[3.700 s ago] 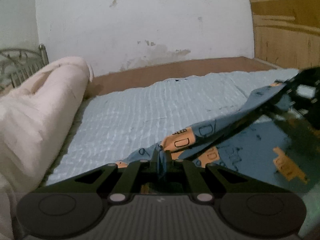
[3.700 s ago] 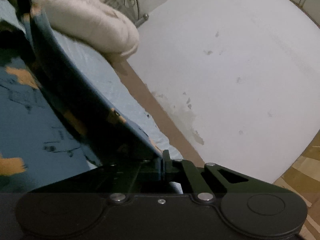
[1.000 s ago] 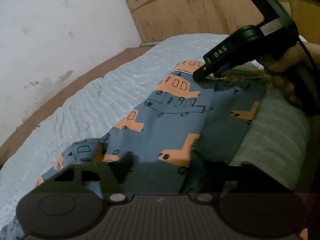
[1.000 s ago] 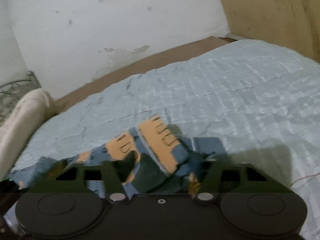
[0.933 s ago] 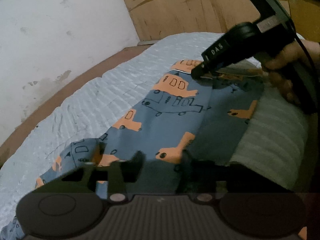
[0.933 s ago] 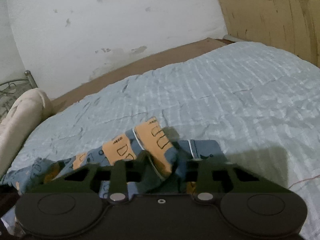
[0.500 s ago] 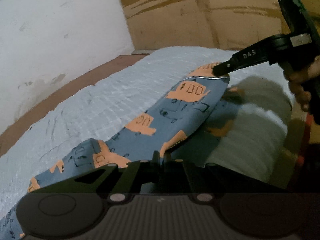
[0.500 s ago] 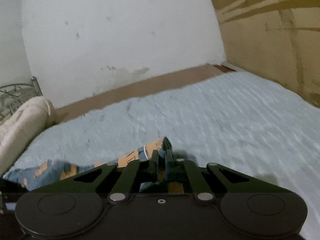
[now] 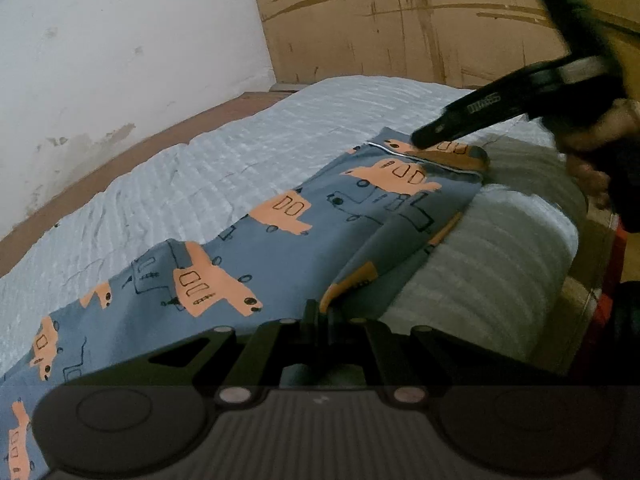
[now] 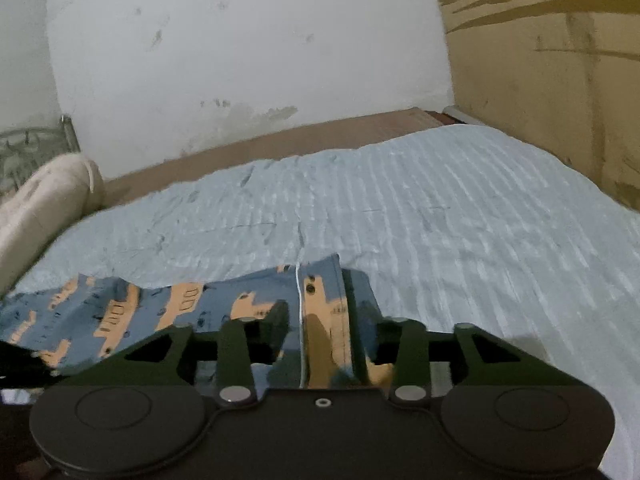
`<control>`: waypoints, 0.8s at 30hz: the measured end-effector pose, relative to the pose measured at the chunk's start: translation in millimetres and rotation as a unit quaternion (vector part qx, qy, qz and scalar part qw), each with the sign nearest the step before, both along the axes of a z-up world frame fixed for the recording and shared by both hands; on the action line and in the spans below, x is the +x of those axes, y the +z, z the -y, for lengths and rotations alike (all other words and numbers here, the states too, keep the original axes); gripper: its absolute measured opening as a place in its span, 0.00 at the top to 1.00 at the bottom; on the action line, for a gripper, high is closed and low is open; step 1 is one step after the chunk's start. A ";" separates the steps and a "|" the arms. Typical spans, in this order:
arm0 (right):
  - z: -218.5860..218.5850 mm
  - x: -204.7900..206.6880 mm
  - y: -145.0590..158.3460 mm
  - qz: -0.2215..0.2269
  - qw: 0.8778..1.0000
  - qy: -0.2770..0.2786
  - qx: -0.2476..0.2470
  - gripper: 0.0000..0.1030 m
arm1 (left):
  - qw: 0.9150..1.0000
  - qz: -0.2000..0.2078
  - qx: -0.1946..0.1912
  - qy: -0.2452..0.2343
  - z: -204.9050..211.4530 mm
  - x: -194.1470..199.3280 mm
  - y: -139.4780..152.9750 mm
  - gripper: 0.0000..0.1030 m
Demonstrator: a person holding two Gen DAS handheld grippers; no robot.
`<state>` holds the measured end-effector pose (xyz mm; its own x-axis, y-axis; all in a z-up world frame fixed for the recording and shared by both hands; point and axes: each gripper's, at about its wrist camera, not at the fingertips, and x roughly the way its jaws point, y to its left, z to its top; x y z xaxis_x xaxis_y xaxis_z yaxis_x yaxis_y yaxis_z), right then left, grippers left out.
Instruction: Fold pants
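Blue pants with orange vehicle prints [image 9: 280, 248] lie stretched along the near side of a light blue bed cover [image 9: 248, 160]. My left gripper [image 9: 319, 312] is shut on a fold of the pants near the bed's edge. In the right wrist view the pants [image 10: 180, 304] lie flat, and my right gripper [image 10: 320, 316] is open, its fingers either side of the hem. The right gripper also shows in the left wrist view [image 9: 424, 138], its tip at the far hem.
A cream rolled blanket [image 10: 44, 196] lies at the head of the bed by a metal headboard [image 10: 24, 152]. A white wall [image 10: 240, 48] runs behind and wooden panels [image 10: 540, 72] stand to the right. The bed's edge [image 9: 520, 248] drops off close to the left gripper.
Both grippers closed on the pants half a second ago. Now the right gripper has opened and let go of the hem, which lies flat. The left gripper stays shut on its fold.
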<state>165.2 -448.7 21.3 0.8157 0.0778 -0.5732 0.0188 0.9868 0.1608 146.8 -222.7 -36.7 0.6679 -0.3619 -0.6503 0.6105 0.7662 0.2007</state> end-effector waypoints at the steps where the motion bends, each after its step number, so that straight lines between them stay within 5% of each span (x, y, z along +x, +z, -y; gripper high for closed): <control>1: 0.8 10.7 -3.5 -0.015 1.000 -0.002 -0.003 0.58 | 1.000 0.001 -0.002 0.000 -0.3 -1.6 1.2 0.97; 3: 2.4 28.9 -14.0 -0.045 0.999 -0.002 0.003 0.69 | 1.000 0.003 -0.008 0.000 -1.5 -3.5 3.6 0.97; 5: 3.2 35.5 -19.8 -0.052 0.999 0.004 -0.001 0.93 | 1.000 0.008 -0.018 0.003 -4.1 -5.2 6.9 0.98; 11: -6.8 27.0 3.0 -0.009 0.997 0.040 -0.072 0.95 | 0.997 0.016 -0.065 0.032 -6.7 -3.1 20.2 0.99; 18: 3.3 30.2 6.9 -0.017 0.995 0.020 -0.097 0.95 | 0.999 0.009 -0.036 0.013 5.0 -2.8 4.7 0.96; 21: 0.2 33.9 -13.1 -0.043 0.993 0.018 -0.113 0.95 | 0.999 0.014 -0.034 0.015 1.9 -9.0 0.2 0.89; 23: 2.6 32.3 -19.3 -0.045 0.993 0.012 -0.106 0.95 | 0.999 0.020 -0.035 0.018 -1.3 -12.2 2.8 0.70; 24: 2.3 31.8 -20.3 -0.044 0.993 0.010 -0.107 0.95 | 0.999 0.026 -0.037 0.025 -3.3 -13.2 5.0 0.53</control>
<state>197.0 -451.0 1.0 0.7616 -0.0373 -0.6470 0.0029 0.9985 -0.0541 133.5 -219.4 -31.7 0.7181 -0.3730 -0.5875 0.5613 0.8095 0.1720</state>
